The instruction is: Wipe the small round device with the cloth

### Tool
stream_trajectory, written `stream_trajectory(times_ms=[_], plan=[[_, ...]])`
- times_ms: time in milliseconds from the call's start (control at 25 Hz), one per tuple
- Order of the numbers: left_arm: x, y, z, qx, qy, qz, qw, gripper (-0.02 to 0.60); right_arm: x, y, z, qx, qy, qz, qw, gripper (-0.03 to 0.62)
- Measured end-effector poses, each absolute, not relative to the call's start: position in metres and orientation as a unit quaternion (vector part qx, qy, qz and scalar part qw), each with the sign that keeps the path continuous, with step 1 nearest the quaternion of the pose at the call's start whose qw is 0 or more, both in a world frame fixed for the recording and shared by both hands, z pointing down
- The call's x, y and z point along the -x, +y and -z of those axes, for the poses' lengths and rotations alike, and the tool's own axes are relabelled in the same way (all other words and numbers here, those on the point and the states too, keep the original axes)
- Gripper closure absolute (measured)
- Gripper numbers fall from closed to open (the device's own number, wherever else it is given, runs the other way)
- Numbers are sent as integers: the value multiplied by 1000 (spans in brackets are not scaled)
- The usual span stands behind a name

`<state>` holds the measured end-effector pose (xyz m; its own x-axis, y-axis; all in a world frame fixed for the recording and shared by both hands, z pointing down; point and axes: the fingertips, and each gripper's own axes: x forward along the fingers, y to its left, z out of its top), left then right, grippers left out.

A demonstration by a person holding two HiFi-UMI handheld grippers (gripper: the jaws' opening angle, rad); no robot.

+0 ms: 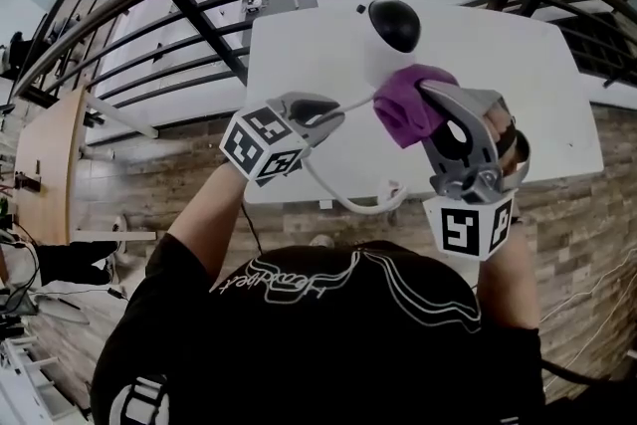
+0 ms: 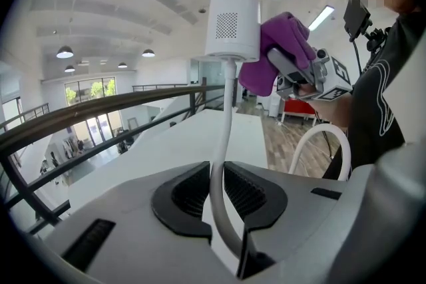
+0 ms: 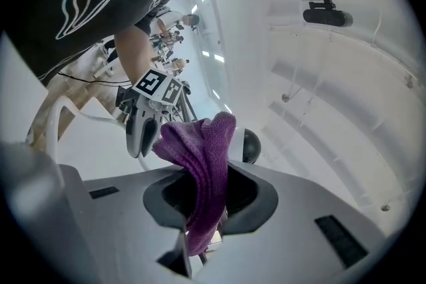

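Left gripper (image 2: pixel 223 193) clamps one cable (image 2: pixel 225 116) (white) of one device (image 2: pixel 231 20); right gripper (image 3: pixel 200 203) clamps one cloth (image 3: pixel 203 143).

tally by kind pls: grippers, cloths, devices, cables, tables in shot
Grippers: 2 (left gripper, right gripper)
Cloth: 1
Device: 1
Cable: 1
Table: 1
Total: 6
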<state>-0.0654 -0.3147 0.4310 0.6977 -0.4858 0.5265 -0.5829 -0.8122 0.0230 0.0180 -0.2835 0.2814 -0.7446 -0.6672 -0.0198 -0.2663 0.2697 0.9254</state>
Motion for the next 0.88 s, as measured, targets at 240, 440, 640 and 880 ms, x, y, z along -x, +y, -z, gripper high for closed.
stream_trajectory(times_ms=[240, 440, 640, 880], plan=[[65, -315, -431, -913, -305, -259, 83, 517, -20, -283, -304, -287, -784, 510, 207, 533], [65, -315, -430, -912, -305, -264, 75, 517, -24, -280, -317, -276, -792, 501, 215, 533], [57, -313, -427, -912, -305, -265, 68, 461, -40, -276, -322, -273, -804, 484, 210, 533], [47, -319, -404, -904, -345, -249, 42, 443, -73, -271, -317, -273, -824, 458, 191, 533]])
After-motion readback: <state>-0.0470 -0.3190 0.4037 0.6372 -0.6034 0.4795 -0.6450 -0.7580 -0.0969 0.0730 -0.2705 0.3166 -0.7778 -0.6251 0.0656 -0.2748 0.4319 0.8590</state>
